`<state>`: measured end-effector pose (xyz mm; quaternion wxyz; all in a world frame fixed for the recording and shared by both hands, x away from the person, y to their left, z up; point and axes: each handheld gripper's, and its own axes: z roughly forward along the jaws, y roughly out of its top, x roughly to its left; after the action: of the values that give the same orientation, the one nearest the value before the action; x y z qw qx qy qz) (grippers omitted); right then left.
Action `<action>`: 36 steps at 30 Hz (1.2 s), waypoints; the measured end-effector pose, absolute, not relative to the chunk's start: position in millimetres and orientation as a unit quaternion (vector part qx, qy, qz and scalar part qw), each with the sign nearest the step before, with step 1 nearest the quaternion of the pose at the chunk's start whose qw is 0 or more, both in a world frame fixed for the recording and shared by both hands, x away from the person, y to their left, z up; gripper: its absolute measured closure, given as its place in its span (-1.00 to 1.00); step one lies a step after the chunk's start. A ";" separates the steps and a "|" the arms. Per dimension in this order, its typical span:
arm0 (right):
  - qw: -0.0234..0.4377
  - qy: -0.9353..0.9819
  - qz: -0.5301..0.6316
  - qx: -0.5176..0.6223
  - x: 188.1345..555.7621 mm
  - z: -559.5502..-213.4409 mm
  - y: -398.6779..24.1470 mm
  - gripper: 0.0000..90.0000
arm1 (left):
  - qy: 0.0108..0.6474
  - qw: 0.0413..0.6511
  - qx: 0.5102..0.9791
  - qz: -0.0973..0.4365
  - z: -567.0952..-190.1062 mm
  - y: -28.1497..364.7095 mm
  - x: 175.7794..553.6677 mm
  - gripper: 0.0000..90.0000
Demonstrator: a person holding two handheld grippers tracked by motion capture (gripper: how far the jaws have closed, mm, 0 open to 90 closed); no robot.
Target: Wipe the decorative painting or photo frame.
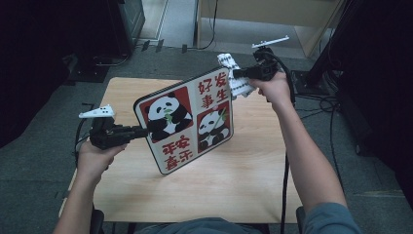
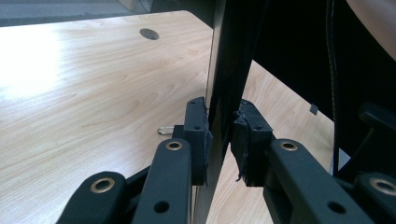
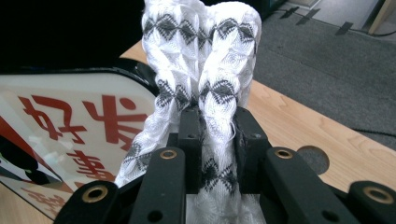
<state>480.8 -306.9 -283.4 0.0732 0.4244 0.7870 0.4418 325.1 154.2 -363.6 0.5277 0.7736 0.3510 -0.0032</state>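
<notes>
Left gripper (image 1: 141,130): clamped on the panda board (image 1: 187,122) (tilted, lifted above the table (image 1: 253,170)).
Right gripper (image 1: 237,74): clamped on the white cloth (image 1: 236,80), held at the board's far corner.

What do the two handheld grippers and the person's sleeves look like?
Both the left gripper and right gripper are black, with brass-ringed rivets on the jaw links and a pale three-cornered plate on top. A black cable trails from the right one. Forearms are bare; the sleeve is grey-blue.
</notes>
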 end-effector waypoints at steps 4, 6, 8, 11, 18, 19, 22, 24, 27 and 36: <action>0.073 0.786 0.444 0.424 478.8 -287.1 -307.9 0.71 | 0.351 0.527 0.774 -0.005 -363.5 154.1 325.3 0.72; 0.072 0.786 0.444 0.424 478.0 -289.9 -308.6 0.71 | 0.351 0.527 0.774 -0.004 -363.5 154.0 325.1 0.72; 0.071 0.785 0.443 0.426 476.9 -293.1 -309.1 0.71 | 0.351 0.527 0.774 -0.004 -363.5 153.9 325.1 0.72; 0.070 0.785 0.442 0.428 475.6 -297.4 -309.3 0.71 | 0.351 0.527 0.774 -0.004 -363.6 153.9 325.2 0.72; 0.067 0.781 0.446 0.432 472.2 -305.6 -310.9 0.72 | 0.351 0.526 0.774 -0.002 -363.4 154.0 324.6 0.72; 0.064 0.782 0.442 0.435 471.7 -306.3 -311.0 0.72 | 0.351 0.527 0.774 -0.002 -363.4 154.0 324.6 0.72; 0.064 0.780 0.446 0.434 469.9 -309.1 -312.0 0.72 | 0.351 0.528 0.773 -0.003 -363.7 154.0 324.8 0.72; 0.065 0.780 0.448 0.433 468.9 -311.2 -313.0 0.72 | 0.351 0.529 0.773 -0.003 -364.1 154.4 325.3 0.72; 0.065 0.778 0.449 0.434 466.4 -314.6 -314.1 0.72 | 0.352 0.529 0.772 -0.003 -364.3 154.9 325.6 0.72; 0.064 0.776 0.451 0.435 460.9 -326.8 -316.9 0.72 | 0.353 0.529 0.772 -0.001 -364.5 154.5 325.8 0.72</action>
<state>460.9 -316.9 -326.8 0.0644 0.4352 0.7763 0.4514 325.8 154.5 -364.5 0.5290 0.7719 0.3526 -0.0008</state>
